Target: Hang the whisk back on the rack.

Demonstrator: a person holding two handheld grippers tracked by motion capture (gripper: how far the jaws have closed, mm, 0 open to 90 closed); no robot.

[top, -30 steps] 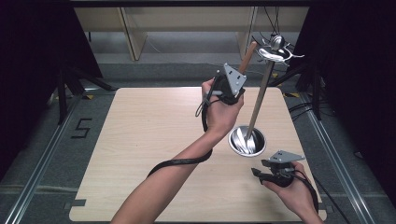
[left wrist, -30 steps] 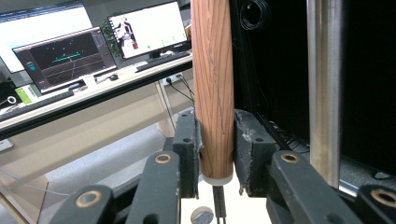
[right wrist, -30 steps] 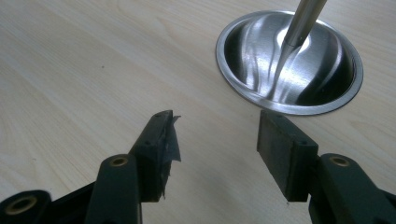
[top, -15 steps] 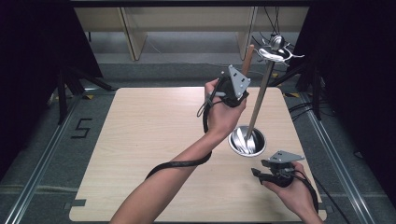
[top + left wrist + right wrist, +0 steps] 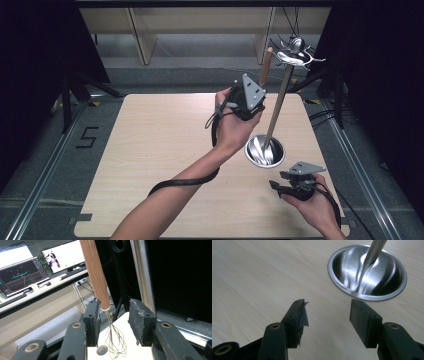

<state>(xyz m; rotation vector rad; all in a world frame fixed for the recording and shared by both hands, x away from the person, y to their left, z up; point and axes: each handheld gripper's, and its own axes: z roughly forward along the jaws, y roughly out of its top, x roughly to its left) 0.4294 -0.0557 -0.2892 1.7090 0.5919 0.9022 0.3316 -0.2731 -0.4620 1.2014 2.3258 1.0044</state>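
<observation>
Light wood tabletop (image 5: 150, 150), pale grain, rounded corners, taking up the middle of the high view. Sitting on it toward the right of the frame is a round shiny metal base (image 5: 264, 151) with a thin metal pole (image 5: 278, 102) rising out of its center. Around the tabletop there's grey floor (image 5: 45, 165) with metal rails.

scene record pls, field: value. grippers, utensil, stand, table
left gripper: raised above the table, fingers open, whisk between them
whisk: wooden handle, wire head hanging down
right gripper: low over the table, open, holds nothing
stand: round metal base on the table, upright pole, hooks on top
table: light wood
</observation>
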